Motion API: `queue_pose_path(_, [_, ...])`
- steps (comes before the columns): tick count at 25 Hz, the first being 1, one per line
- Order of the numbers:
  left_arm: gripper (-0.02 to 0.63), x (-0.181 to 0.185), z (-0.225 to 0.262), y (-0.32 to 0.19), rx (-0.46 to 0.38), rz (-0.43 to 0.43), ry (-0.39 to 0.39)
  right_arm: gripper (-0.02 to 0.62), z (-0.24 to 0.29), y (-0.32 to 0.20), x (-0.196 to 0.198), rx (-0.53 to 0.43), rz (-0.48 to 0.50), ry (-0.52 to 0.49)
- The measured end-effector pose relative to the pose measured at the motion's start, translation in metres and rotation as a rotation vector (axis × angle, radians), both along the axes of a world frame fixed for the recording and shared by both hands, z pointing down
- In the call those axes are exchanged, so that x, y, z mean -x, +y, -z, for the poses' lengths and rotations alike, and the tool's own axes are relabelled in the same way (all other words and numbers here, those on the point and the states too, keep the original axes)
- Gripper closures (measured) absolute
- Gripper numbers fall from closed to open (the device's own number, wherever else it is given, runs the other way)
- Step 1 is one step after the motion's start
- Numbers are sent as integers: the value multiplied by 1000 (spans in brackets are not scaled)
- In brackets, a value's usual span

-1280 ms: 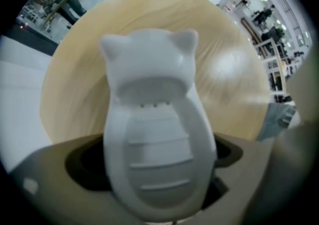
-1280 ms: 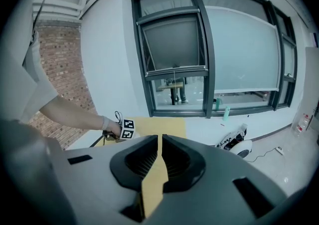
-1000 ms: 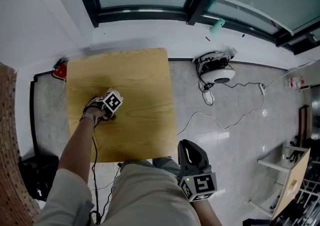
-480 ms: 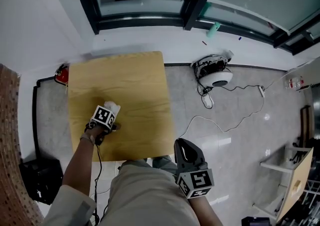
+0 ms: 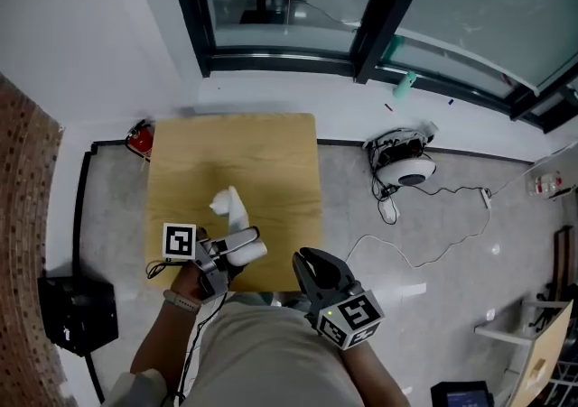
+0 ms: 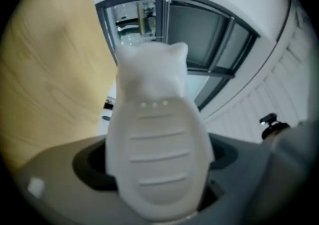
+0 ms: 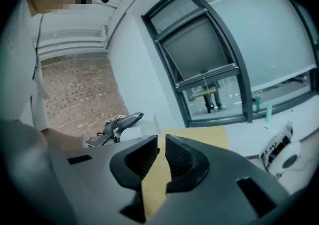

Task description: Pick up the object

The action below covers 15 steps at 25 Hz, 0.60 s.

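A white figure [image 5: 231, 207] with a ribbed oval body and two small ears on top is in my left gripper [image 5: 242, 245], whose jaws are shut on its lower part. It hangs over the near part of the square wooden table [image 5: 271, 161], tilted away from me. In the left gripper view the white figure [image 6: 157, 144] fills the middle, seated between the dark jaws. My right gripper [image 5: 312, 268] is shut and empty, low by the person's lap off the table's front right corner. In the right gripper view the right gripper's pads [image 7: 172, 155] stand almost together.
A red item [image 5: 137, 137] lies on the floor at the table's far left corner. A white round device with cables [image 5: 406, 161] sits on the tiled floor to the right. A black bag [image 5: 77, 310] is at the left, a green bottle [image 5: 405, 83] by the window frame.
The left gripper has closed on the white figure and drawn it back from mid-table toward the front edge, raised off the wood. The right gripper has barely moved.
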<state>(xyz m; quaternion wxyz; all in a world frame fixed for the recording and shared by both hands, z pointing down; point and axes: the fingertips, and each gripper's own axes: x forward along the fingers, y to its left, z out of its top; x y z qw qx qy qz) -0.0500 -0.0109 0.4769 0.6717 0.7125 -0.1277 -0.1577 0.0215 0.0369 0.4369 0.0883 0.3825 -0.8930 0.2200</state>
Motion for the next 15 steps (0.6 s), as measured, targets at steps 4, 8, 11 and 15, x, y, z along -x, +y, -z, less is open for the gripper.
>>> queue_pose_path(4, [95, 5, 34, 23, -82, -19, 8, 538, 25, 25, 56, -168, 384, 26])
queue_pose_path(8, [93, 17, 70, 42, -191, -49, 45, 449, 40, 50, 90, -234, 710, 30])
queue_pose_path(11, [92, 31, 87, 51, -210, -33, 73, 439, 54, 55, 105, -372, 804, 73])
queue_pose_path(15, [94, 44, 98, 62, -231, -17, 79, 439, 65, 62, 117, -480, 916, 129])
